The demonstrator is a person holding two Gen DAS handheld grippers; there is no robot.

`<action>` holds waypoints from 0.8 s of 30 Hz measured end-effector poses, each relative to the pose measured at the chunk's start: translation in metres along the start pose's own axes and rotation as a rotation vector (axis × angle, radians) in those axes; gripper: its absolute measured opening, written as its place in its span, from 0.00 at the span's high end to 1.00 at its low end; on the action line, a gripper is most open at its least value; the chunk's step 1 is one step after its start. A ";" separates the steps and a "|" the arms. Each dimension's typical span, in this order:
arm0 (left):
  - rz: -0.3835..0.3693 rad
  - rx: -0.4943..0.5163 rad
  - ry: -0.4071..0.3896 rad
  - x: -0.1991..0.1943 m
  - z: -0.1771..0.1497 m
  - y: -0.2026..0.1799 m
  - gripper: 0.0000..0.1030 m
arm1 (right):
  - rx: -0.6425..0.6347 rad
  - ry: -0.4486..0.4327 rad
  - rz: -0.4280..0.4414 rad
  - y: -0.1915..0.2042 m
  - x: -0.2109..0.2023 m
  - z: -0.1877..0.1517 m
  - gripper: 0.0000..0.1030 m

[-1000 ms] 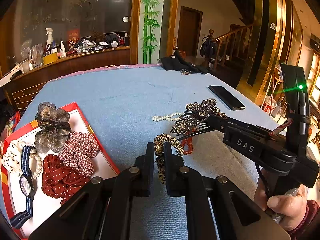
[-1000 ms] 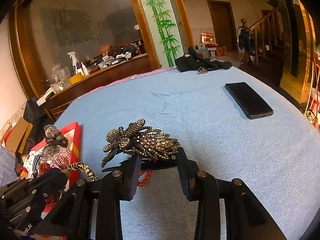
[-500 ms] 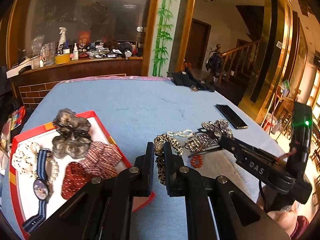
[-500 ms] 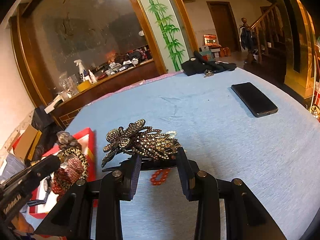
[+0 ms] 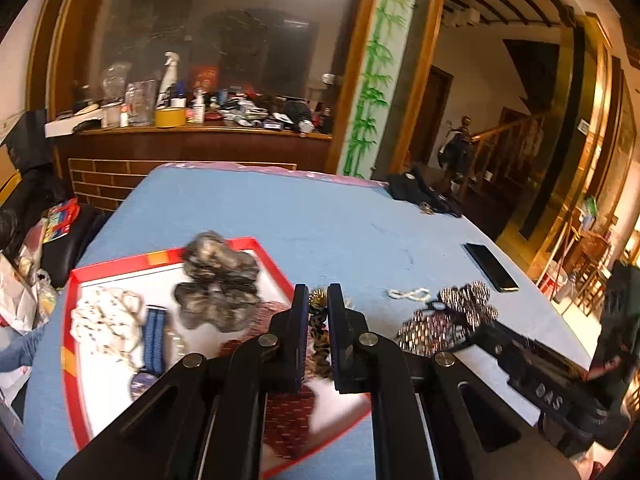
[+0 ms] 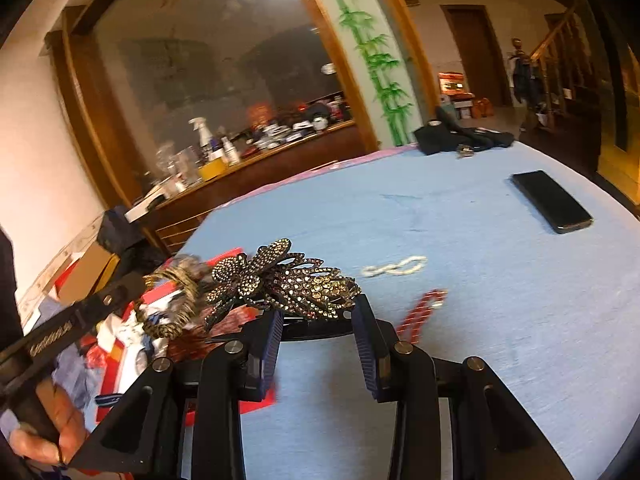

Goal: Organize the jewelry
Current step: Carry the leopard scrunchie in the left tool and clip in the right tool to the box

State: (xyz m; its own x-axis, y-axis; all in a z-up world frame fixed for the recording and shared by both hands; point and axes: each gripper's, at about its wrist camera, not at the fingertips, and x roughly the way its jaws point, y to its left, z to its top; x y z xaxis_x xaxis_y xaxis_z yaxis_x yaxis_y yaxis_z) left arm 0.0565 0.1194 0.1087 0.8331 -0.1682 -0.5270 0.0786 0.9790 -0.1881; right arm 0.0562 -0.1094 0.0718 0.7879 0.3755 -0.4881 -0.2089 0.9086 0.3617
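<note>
Blue cloth (image 5: 320, 216) covers the table. At left, a red-rimmed tray (image 5: 72, 344) holds one watch (image 5: 154, 340) and three scrunchies. Over it the left gripper (image 5: 318, 312) is clamped on one leopard hair tie (image 5: 319, 332); the right gripper (image 6: 318, 320) grips one jeweled hair clip (image 6: 280, 284). Farther right lie one pearl bracelet (image 6: 394, 267), one red bracelet (image 6: 424, 308), one phone (image 6: 552, 202).

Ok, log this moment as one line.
left gripper: shut on leopard scrunchie, over red tray | right gripper: shut on rhinestone hair clip
</note>
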 end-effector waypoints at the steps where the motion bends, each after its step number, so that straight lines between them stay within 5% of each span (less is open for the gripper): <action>1: 0.010 -0.005 -0.003 -0.002 0.001 0.006 0.92 | -0.010 0.006 0.012 0.007 0.002 -0.002 0.63; 12: 0.096 -0.084 0.033 -0.007 -0.007 0.067 0.92 | -0.124 0.086 0.103 0.068 0.032 -0.023 0.63; 24: 0.115 -0.056 0.174 0.023 -0.020 0.069 0.92 | -0.197 0.174 0.112 0.096 0.062 -0.042 0.63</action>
State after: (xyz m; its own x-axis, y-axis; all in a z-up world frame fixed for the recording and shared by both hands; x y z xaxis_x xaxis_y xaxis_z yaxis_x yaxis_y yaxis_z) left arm 0.0703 0.1811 0.0667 0.7276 -0.0774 -0.6816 -0.0463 0.9858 -0.1614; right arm 0.0605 0.0087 0.0430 0.6457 0.4858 -0.5891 -0.4110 0.8713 0.2681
